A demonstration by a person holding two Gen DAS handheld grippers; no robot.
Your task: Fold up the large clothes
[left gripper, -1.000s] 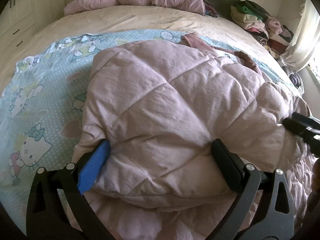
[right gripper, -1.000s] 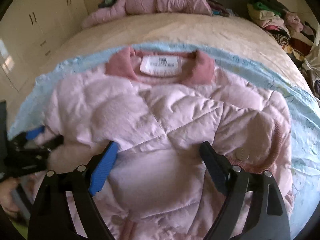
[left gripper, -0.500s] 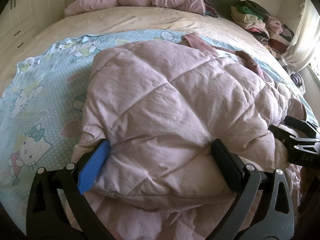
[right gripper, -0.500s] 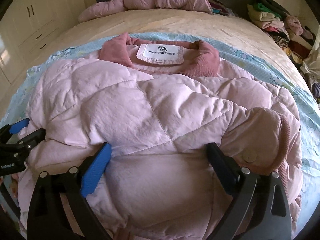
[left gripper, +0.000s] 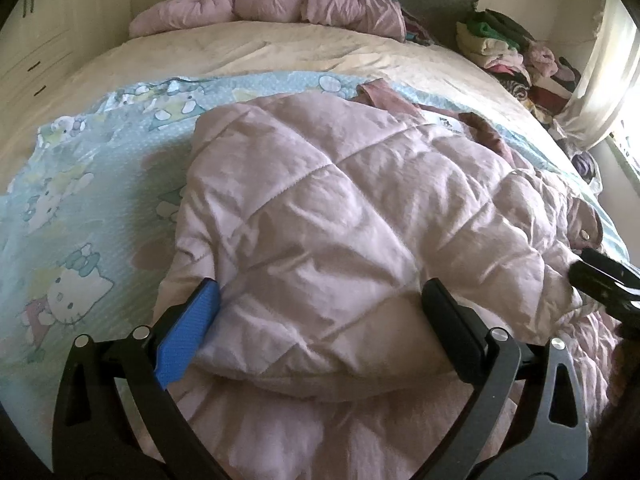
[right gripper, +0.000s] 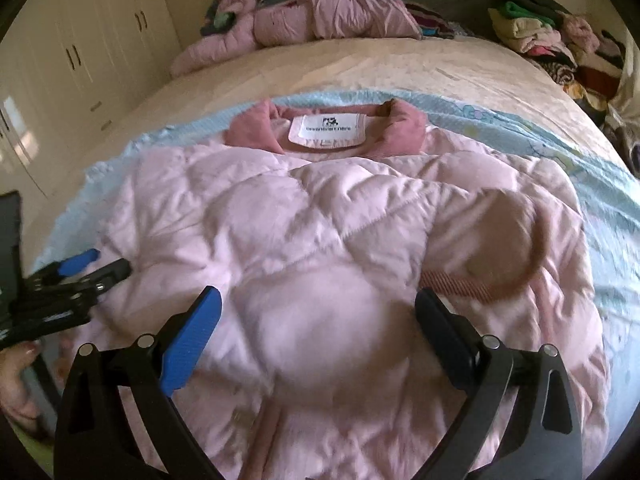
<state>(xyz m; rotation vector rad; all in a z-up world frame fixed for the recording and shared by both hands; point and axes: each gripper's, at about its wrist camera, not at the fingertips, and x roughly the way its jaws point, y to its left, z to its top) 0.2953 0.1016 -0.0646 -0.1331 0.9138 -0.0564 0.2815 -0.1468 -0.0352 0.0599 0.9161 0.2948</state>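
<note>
Left wrist view: the pink quilted jacket [left gripper: 320, 220] lay folded on the blue cartoon sheet [left gripper: 80, 208] over the bed [left gripper: 280, 48]. My left gripper [left gripper: 320, 312] stood wide, puffy fabric bulging between its jaws; I couldn't tell if it gripped.

Right wrist view: jacket [right gripper: 320, 220] collar up, white label [right gripper: 327, 130] showing. My right gripper [right gripper: 318, 320] stood wide open above it, holding nothing. Wardrobe [right gripper: 80, 40] stood at the left.
</note>
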